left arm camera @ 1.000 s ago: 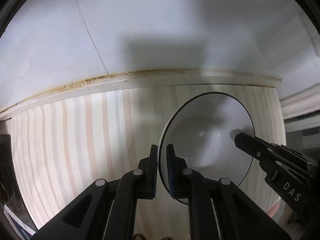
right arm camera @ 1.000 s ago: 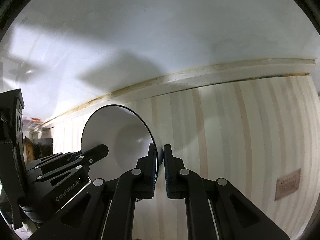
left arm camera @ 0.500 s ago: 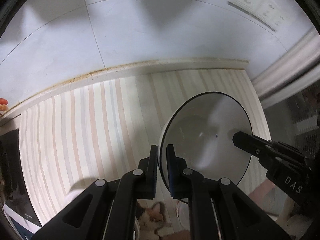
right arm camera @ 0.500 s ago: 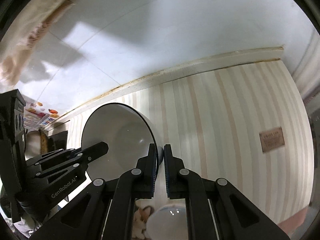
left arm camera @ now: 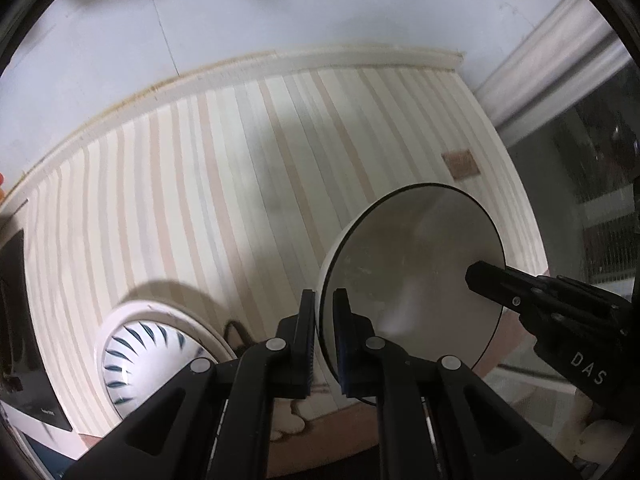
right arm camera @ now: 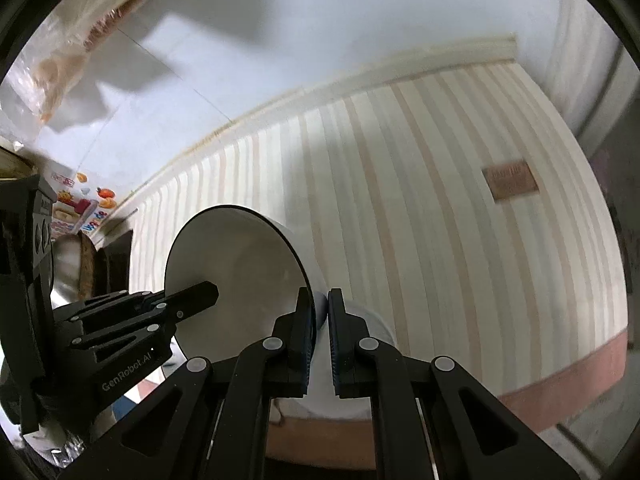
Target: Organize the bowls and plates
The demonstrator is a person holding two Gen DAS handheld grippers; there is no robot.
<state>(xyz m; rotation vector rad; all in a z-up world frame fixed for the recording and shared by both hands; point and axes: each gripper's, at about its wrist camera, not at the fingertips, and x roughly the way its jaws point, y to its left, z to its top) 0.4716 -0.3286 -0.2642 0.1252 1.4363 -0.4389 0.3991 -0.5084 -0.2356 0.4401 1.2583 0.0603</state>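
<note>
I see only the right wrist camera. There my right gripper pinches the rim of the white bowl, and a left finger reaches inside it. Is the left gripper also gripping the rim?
Observer: Yes. In the left wrist view the left gripper is shut on the white bowl, one finger inside the rim and one outside.
Operator: Is there other crockery nearby?
Observer: Yes. A blue-patterned bowl sits on a white plate, at the lower left of that view.
</note>
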